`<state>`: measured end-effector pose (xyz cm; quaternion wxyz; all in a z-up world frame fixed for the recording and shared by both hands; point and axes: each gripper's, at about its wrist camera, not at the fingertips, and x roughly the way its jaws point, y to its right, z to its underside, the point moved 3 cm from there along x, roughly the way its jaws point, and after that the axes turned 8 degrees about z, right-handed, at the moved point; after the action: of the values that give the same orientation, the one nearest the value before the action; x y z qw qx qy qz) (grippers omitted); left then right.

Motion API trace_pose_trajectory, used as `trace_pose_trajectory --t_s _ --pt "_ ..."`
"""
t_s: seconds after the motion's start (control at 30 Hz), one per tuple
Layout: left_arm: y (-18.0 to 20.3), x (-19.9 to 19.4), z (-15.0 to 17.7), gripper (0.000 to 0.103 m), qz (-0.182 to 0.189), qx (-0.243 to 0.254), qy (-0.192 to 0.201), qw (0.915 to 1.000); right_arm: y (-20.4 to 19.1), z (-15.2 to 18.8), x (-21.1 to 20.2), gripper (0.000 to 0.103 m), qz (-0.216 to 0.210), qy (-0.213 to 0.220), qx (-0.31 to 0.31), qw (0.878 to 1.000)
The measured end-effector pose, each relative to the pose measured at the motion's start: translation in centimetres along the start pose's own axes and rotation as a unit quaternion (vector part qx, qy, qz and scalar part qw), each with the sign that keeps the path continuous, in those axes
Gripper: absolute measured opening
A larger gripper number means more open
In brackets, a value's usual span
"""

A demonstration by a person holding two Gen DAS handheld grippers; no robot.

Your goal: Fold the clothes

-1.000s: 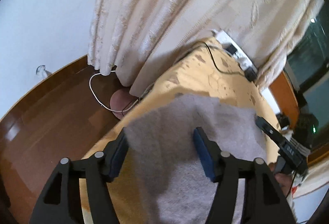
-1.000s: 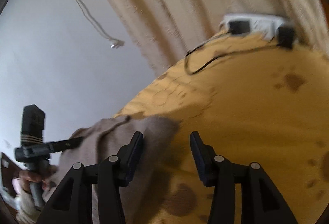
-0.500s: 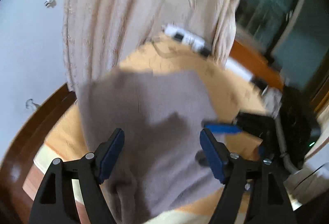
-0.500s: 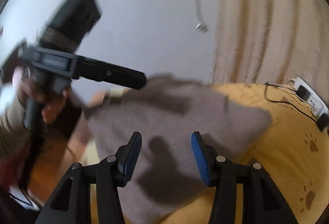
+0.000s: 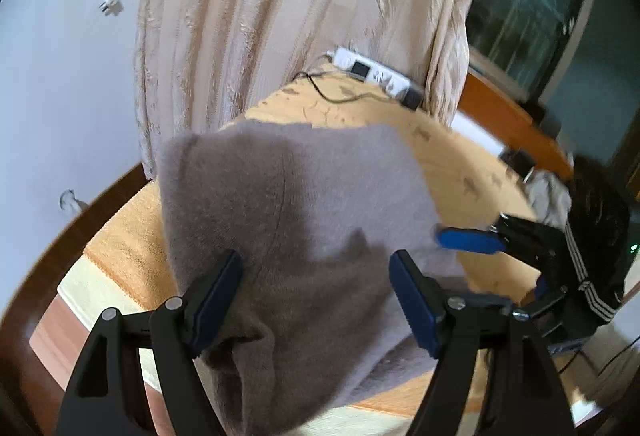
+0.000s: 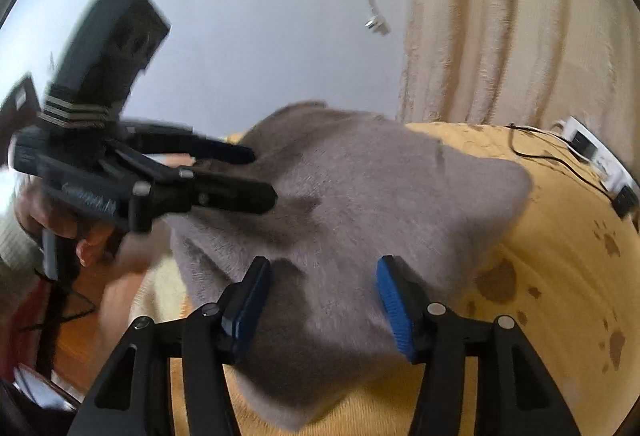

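Left gripper (image 5: 316, 300) and right gripper (image 6: 320, 300) hover over the grey sweater (image 5: 288, 212) — jaws apart, right's just widening, nothing clamped — garment spread on the orange blanket (image 6: 560, 268), curtain (image 5: 280, 16) beyond.

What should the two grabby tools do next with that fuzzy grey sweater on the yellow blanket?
Probably lower both and pinch an edge for another fold. The fuzzy grey-brown knitted sweater lies partly folded on the yellow paw-print blanket. The left tool and right tool hang open above it, their jaws having just been opening, gripping nothing.
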<state>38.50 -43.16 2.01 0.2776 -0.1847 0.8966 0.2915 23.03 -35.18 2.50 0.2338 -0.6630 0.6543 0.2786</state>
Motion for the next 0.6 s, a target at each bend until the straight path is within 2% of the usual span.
trace_pose_trajectory --t_s 0.07,0.17,0.23,0.37,0.43,0.6 --pt "0.3 -0.8 -0.4 0.080 0.005 -0.005 0.013 0.9999 1.2 0.5 -1.8 0.059 0.008 0.014 0.029 0.999" --pt "1.3 -1.1 -1.3 0.080 0.012 0.000 0.023 0.9997 5.7 2.6 -4.6 0.059 0.048 0.016 0.089 0.995" --pt "2.1 -1.2 -1.9 0.081 0.022 0.003 0.028 0.9993 8.8 4.2 -6.0 0.059 0.073 0.008 0.132 0.989" --pt "3.8 -0.2 -2.5 0.082 0.036 0.008 0.020 0.9991 12.7 6.3 -8.0 0.060 0.086 0.001 0.220 0.972" --pt "4.1 0.5 -2.2 0.082 0.028 0.007 0.008 0.9995 11.9 6.0 -8.6 0.060 0.077 0.012 0.215 0.974" --pt "3.9 0.3 -0.2 0.082 -0.009 0.006 -0.001 0.9999 4.9 3.2 -7.7 0.060 0.026 0.042 0.108 0.993"
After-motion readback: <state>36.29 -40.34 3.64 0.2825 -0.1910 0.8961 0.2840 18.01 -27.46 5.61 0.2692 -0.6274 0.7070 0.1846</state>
